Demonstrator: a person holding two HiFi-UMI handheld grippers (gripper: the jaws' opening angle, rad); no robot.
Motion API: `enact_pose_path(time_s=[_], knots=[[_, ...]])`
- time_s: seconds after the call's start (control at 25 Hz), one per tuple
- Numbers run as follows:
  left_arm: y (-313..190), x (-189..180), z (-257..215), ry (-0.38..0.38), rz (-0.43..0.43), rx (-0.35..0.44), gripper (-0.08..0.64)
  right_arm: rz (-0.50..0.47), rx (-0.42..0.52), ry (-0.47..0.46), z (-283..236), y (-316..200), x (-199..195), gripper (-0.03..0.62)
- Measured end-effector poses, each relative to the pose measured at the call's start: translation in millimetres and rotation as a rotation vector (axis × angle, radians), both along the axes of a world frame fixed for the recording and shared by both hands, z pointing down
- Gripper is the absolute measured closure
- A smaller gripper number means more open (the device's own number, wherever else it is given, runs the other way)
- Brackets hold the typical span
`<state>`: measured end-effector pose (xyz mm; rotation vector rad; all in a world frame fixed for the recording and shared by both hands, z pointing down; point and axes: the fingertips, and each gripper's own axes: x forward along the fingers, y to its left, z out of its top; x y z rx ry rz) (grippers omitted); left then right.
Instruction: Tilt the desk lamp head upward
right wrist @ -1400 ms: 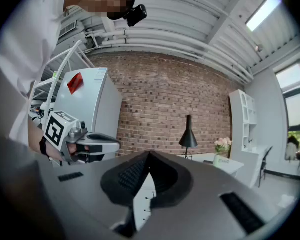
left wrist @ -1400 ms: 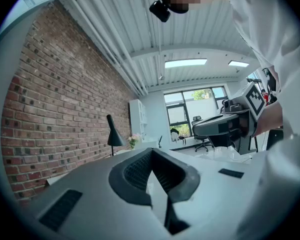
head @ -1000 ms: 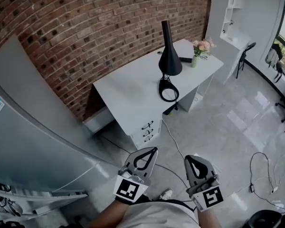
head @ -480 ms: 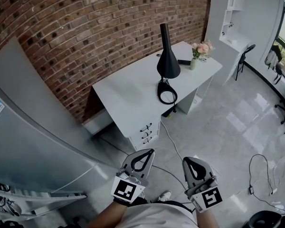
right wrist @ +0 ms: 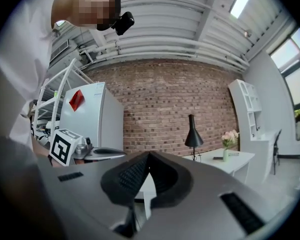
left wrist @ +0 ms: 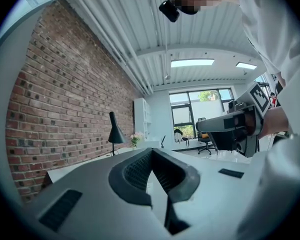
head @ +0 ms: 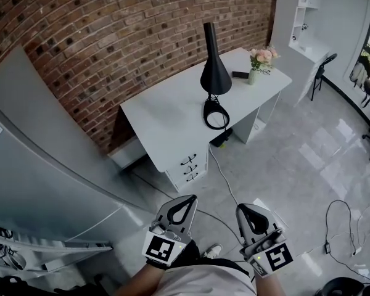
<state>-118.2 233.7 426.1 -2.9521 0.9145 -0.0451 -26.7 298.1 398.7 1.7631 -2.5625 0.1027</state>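
Against the far side of the room runs a brick wall (head: pixel 111 36), with a pale tiled floor (head: pixel 308 165) spread below it. A white desk (head: pixel 166 116) stands with its back edge to the wall and shows 3 drawer handles (head: pixel 192 168) on its front. The black desk lamp (head: pixel 213 73) stands upright on the desk near the front edge, its cone head mouth-down above a ring base (head: pixel 216 114). Well apart from the desk, low in the head view, the left gripper (head: pixel 191 197) and right gripper (head: pixel 242 207) hang side by side over the floor. Both have their jaws closed tip to tip with nothing between them. A vase of pink flowers (head: pixel 256 63) sits near the desk's far corner.
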Motion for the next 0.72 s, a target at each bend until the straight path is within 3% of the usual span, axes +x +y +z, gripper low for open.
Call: enact_pose_path(time_s=[0.2, 0.72], knots=[[-10, 0, 4, -0.004, -0.008, -0.012, 0.555, -0.025, -0.009, -0.057, 2, -15, -2, 0.578], [-69, 32, 3, 0.017, 0.052, -0.01, 0.557, 0.038, -0.034, -0.035, 7, -68, 24, 0.578]])
